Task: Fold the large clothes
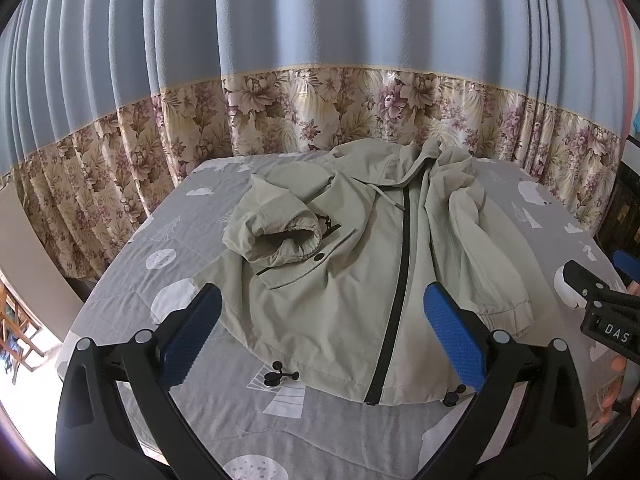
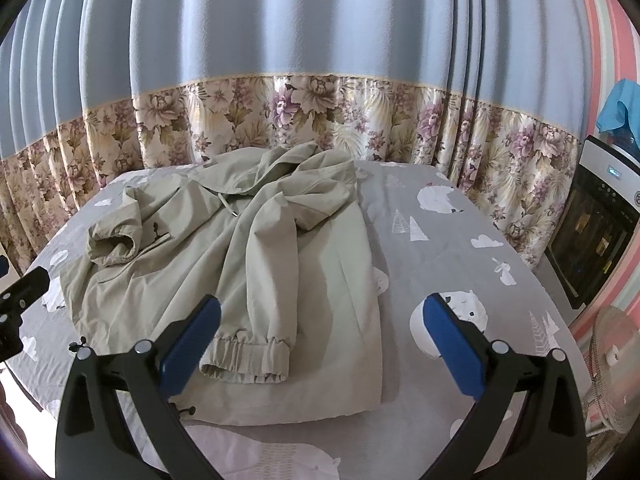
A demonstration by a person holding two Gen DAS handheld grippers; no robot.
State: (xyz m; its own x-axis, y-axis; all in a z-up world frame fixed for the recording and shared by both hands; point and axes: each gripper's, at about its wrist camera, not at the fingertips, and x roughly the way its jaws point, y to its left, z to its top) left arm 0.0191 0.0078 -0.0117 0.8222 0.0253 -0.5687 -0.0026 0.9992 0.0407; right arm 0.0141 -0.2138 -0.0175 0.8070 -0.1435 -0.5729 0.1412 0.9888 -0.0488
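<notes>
Subject: 1 pale green hooded jacket, lying front-up across the middle of the bed, hem toward the near edge, hood bunched toward the far edge by the floral curtain. The black zip is closed and runs down to the hem. The sleeve on the jacket's left-hand side as viewed is folded over the chest, cuff mouth gaping. The other sleeve lies in loose ridges down the body, its elastic cuff near the hem.

Grippers: the left gripper hovers above the hem, fingers spread wide, holding nothing. The right gripper hovers above the elastic cuff and the near right part of the jacket, fingers likewise apart and empty.

Risks, as judged:
1. The ridged sleeve is not flat; folding over it would likely lock in creases and give a lumpy stack.
2. A pinch at the hem may catch only the top layer, so front and back would separate on lifting.
3. The 2 black cord toggles at the hem could snag or be gripped in place of cloth.
4. The fabric looks thin and slick; a shallow grip may slip.
5. The bunched hood may drag and skew the fold.
6. The grey printed bedsheet could be pinched together with the jacket.
</notes>
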